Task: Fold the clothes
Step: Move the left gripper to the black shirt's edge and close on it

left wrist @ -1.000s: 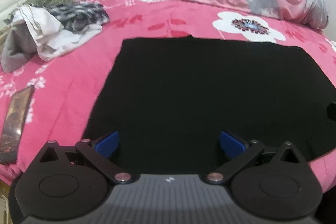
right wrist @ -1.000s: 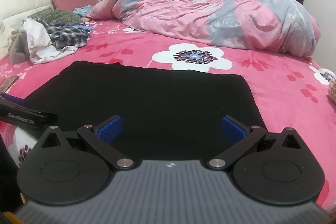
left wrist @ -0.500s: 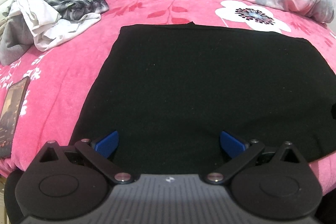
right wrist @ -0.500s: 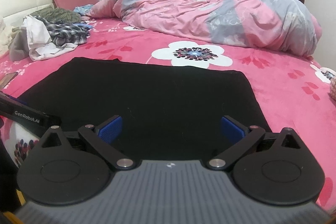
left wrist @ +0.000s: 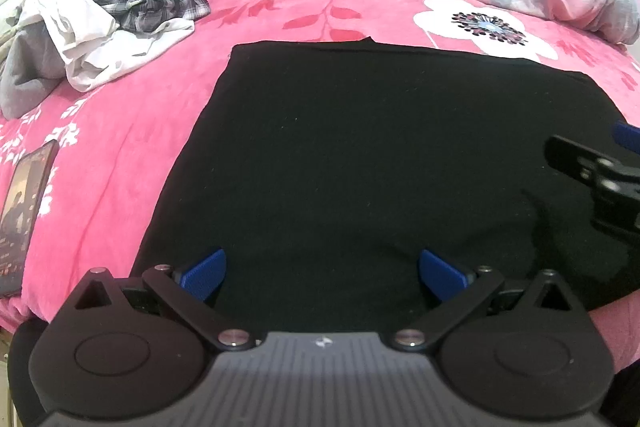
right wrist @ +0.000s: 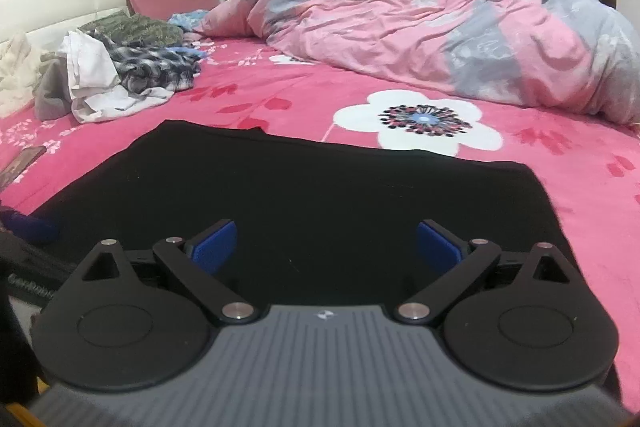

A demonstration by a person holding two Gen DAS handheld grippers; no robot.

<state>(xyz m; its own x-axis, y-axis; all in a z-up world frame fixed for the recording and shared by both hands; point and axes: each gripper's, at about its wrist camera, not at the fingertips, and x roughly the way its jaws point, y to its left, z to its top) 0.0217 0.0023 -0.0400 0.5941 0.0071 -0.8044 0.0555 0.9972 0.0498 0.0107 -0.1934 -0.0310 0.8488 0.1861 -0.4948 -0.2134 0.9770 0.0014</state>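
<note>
Both grippers have dropped lower and closer over the black garment (left wrist: 360, 155) than a second ago, and the right gripper (right wrist: 326, 247) now pokes into the left camera's view at its right edge, where before only a dark sliver showed. The garment lies flat on the pink flowered bedspread (left wrist: 120, 155), spread as a wide rectangle. The left gripper (left wrist: 322, 269) hangs over the garment's near edge, its blue fingers (left wrist: 202, 273) wide apart with nothing between them. The right gripper sits over the same near edge further along, jaws equally spread and empty. Beyond the garment, a heap of clothes (left wrist: 100, 23) lies well apart, toward the headboard, and a rumpled pink duvet (right wrist: 420, 27) lies past its far edge. The garment's near hem is hidden under the gripper bodies, so I cannot tell whether the fingertips touch cloth.
</note>
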